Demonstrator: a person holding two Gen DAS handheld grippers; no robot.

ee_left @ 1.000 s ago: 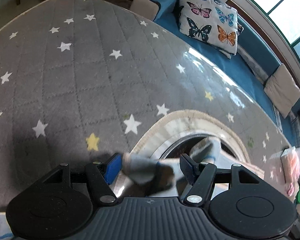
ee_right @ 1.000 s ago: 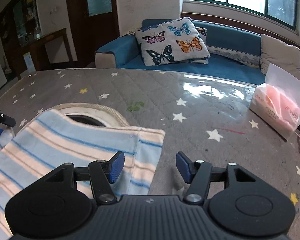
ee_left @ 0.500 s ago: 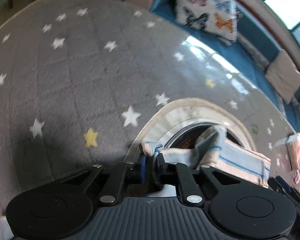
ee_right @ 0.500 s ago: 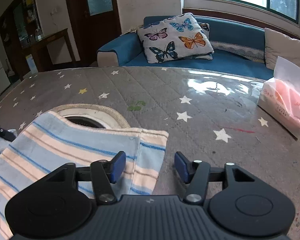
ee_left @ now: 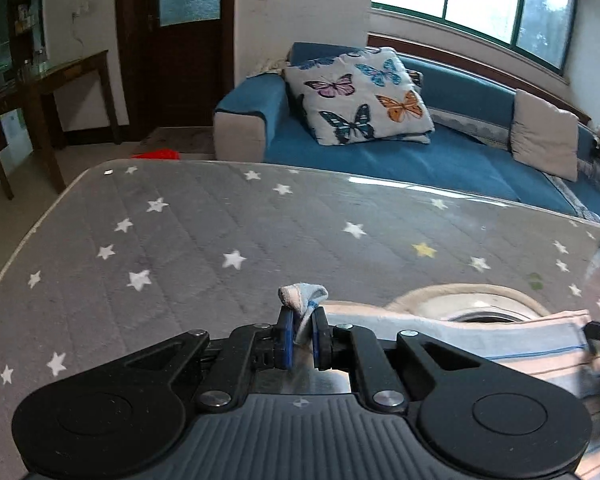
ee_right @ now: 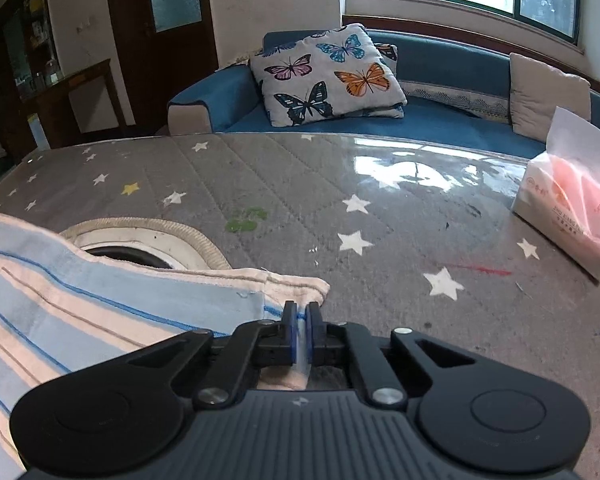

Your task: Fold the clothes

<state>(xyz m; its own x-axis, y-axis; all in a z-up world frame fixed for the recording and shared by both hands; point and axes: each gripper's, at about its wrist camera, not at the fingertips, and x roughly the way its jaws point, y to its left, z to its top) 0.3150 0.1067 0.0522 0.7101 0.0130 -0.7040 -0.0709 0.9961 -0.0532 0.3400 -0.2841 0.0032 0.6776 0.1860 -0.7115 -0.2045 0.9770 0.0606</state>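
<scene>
Left tongs [ee_left: 300, 334] clamped on one corner of our striped cloth [ee_right: 100, 312], right tongs [ee_right: 300, 334] pinching another corner, cloth draped across the star-patterned tabletop [ee_right: 380, 200], tissue pack [ee_right: 572, 208] well apart.

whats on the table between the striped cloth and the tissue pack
In the right wrist view, nothing stands between the striped cloth and the tissue pack: only the table cover with its printed stars, a red streak and small specks.

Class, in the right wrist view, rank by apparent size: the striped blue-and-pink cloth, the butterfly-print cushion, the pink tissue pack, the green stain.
1. Striped blue-and-pink cloth, though nearness to the camera inflates it.
2. Butterfly-print cushion.
3. Pink tissue pack, partly cut off at the edge.
4. Green stain.
</scene>
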